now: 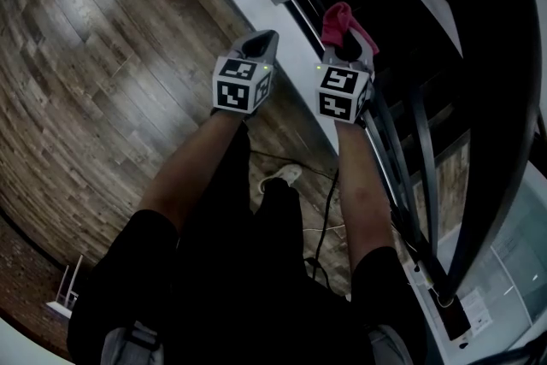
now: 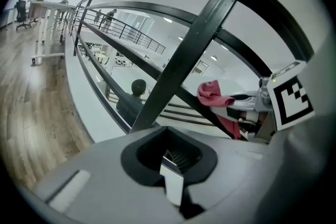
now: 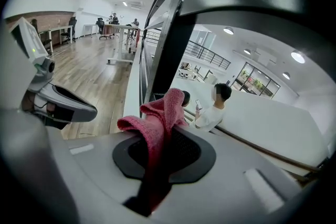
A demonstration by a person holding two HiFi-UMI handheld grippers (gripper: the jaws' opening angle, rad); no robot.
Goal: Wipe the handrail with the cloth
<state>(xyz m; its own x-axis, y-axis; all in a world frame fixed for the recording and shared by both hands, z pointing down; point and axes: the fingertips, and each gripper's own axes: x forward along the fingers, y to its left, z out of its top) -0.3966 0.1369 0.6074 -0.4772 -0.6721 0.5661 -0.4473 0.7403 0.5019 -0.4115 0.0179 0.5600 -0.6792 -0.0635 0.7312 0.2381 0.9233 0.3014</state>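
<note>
The right gripper (image 3: pixel 164 162) is being pressed together on the cloth (image 3: pixel 157 120). The pink cloth is being pinched near its middle. One fold is standing up above the jaws. The other end is hanging down into the dark slot, where its tip is being lost from sight.

The cloth is being held up close to the handrail (image 1: pixel 504 98), just in front of a dark post (image 3: pixel 176 34) of the railing. Whether cloth and metal are touching cannot be told in any view.

The left gripper (image 1: pixel 259 38) is being held just beside the right one, on the floor side and apart from the railing. Its jaws are being held together with nothing between them. Only a ribbed pad and a pale strip are being shown in the recess.

In the head view the handrail is being cut off at the top and bottom edges. It is so dark that its bars are being merged into one black mass on the right.

The wooden floor (image 1: pixel 102 55) is being seen to the left. A pale shoe (image 1: pixel 280 177) is being half covered by a dark trouser leg. A thin cable (image 1: pixel 323 226) is being hidden in part behind the right forearm.

Beyond the railing, on a lower level, a person (image 3: pixel 212 113) in a white top is being seen with the face blurred over. A second head beside them is being mostly hidden by the cloth.
</note>
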